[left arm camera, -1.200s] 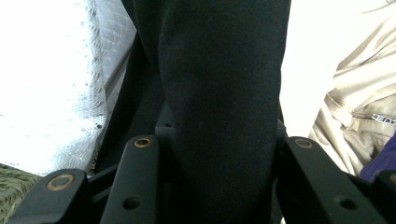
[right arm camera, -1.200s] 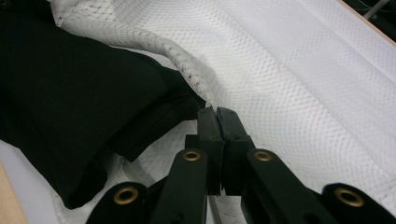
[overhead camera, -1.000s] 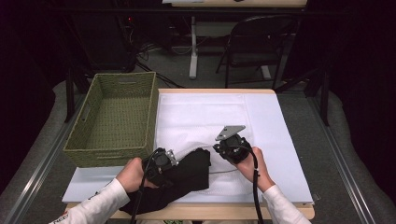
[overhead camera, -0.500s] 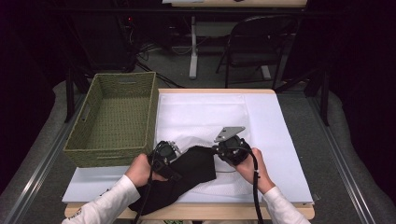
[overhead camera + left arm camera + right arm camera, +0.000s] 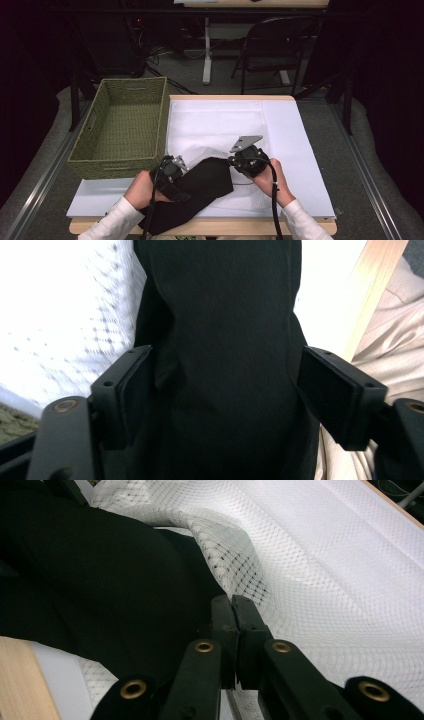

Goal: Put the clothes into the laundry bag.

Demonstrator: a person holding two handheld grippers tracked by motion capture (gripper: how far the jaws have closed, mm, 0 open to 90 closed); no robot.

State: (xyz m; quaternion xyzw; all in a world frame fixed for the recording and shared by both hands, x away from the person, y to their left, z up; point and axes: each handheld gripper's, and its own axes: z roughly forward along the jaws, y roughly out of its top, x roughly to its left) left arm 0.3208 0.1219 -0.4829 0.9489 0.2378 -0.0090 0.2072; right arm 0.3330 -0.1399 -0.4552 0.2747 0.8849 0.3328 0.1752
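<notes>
Left gripper view has the left gripper (image 5: 220,390) with jaws that have just been opening, standing apart either side of the black cloth (image 5: 225,340) (pads clear of it). Right gripper (image 5: 234,630) is pinched tight at the cloth's edge, white mesh sheet (image 5: 325,570) just beyond its fingertips.

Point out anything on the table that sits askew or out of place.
The black cloth lies slantwise, its near end hanging over the table edge. The white mesh sheet beneath it is rucked up beside it.
</notes>
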